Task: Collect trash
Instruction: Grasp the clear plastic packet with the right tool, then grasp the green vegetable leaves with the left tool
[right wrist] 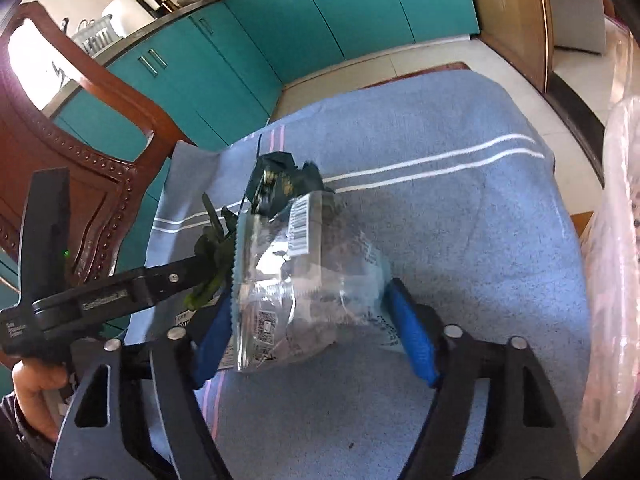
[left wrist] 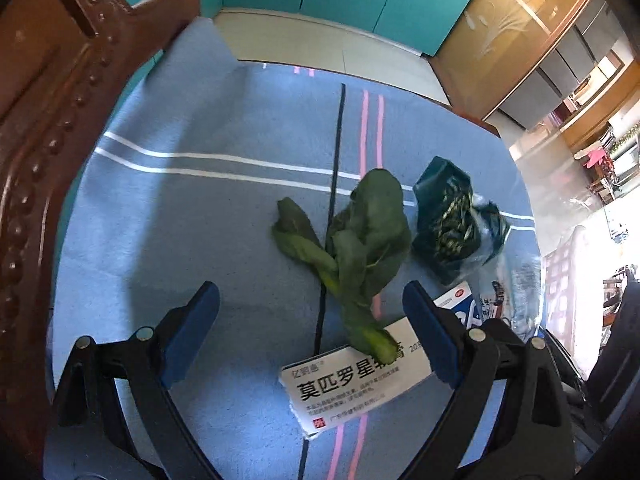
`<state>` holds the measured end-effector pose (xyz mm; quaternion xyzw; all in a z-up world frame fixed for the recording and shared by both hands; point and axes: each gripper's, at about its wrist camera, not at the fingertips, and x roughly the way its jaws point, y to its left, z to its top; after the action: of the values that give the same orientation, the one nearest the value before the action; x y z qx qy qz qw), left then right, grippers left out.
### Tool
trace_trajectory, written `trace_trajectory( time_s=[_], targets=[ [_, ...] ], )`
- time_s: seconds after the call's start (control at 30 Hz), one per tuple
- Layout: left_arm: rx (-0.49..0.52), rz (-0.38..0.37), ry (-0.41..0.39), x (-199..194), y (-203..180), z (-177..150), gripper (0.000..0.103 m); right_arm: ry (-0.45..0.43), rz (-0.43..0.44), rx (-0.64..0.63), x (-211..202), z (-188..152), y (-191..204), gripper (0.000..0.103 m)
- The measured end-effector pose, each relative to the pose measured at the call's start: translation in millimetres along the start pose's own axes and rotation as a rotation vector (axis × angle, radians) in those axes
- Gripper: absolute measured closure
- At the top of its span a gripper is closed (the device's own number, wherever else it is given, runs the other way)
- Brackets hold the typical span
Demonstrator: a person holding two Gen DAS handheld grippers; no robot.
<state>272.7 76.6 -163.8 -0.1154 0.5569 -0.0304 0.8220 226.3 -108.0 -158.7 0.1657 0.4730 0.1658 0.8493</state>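
Lying across the blue striped cloth (left wrist: 200,216) are the pieces of trash: a wilted green leaf (left wrist: 360,240) in the middle, its stem end resting on a white medicine box (left wrist: 352,384) with printed characters, a crumpled dark green wrapper (left wrist: 448,220) just beside the leaf, and a clear plastic bag (right wrist: 288,280) with a barcode label touching that wrapper. The left gripper (left wrist: 312,332) is hanging above the leaf stem and the box with its blue pads spread wide, gripping nothing. The right gripper (right wrist: 316,328) is straddling the clear bag, one pad at each side of it; the jaws are standing well apart, and whether the pads are already pressing the film is hard to tell, so I am reading them as not yet clamped. A person's hand (right wrist: 36,392) is showing at the lower left of the right wrist view, holding the left tool. Around the cloth, a carved wooden chair (left wrist: 48,120) is standing at the table edge and teal cabinets (right wrist: 240,48) are running behind. Judging by this, the pickup step is only beginning: next the right jaws need closing on the bag, and the left needs lowering onto the leaf or box
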Motion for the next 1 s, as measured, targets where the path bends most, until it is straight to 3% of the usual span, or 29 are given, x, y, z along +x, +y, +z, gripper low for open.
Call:
trace_trajectory(
  time_s=[0.23,0.5,0.57,0.63,0.73,1.0],
  targets=[
    [0.017,0.014,-0.006,3,-12,1,0.013,-0.040,-0.057,-0.027,-14,-1,-3,0.035],
    [0.055,0.059,0.008,18,-28,1,0.047,-0.075,-0.112,-0.016,-26,2,-11,0.035],
    [0.062,0.056,0.001,18,-30,1,0.063,-0.081,-0.127,-0.021,-26,2,-10,0.035],
    [0.065,0.041,0.000,18,-32,2,0.073,-0.086,-0.141,-0.030,-26,2,-9,0.035],
    [0.070,0.044,-0.015,15,-32,2,0.080,-0.092,-0.161,-0.046,-26,2,-6,0.035],
    [0.068,0.051,-0.058,1,-25,3,0.082,-0.098,-0.202,-0.079,-21,0,0,0.035]
  ],
)
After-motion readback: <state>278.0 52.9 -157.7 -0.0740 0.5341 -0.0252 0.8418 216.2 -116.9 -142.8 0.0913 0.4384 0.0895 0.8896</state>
